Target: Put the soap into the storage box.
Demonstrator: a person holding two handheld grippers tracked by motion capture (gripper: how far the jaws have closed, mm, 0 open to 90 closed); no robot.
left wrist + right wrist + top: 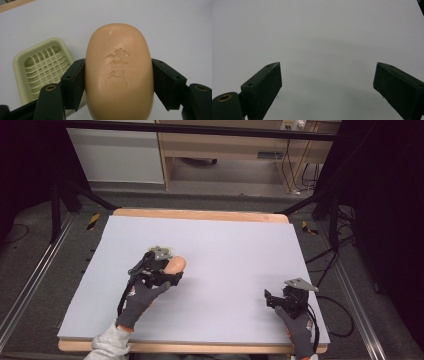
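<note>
left tool (118, 82): squeezes the peach soap bar (119, 72) from both sides, held over the counter (225, 250) | soap dish (41, 68): pale green, sits on the counter just beside the soap | right tool (327, 85): jaws wide apart, nothing between them, near the counter's right side

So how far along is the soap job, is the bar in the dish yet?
Not yet. Done: the left gripper has the peach soap bar clamped between its fingers. In hand: the bar is held beside the pale green soap dish, whose slatted tray is empty. Left: setting the bar into the dish and letting go. The right gripper hangs open over the table.
</note>
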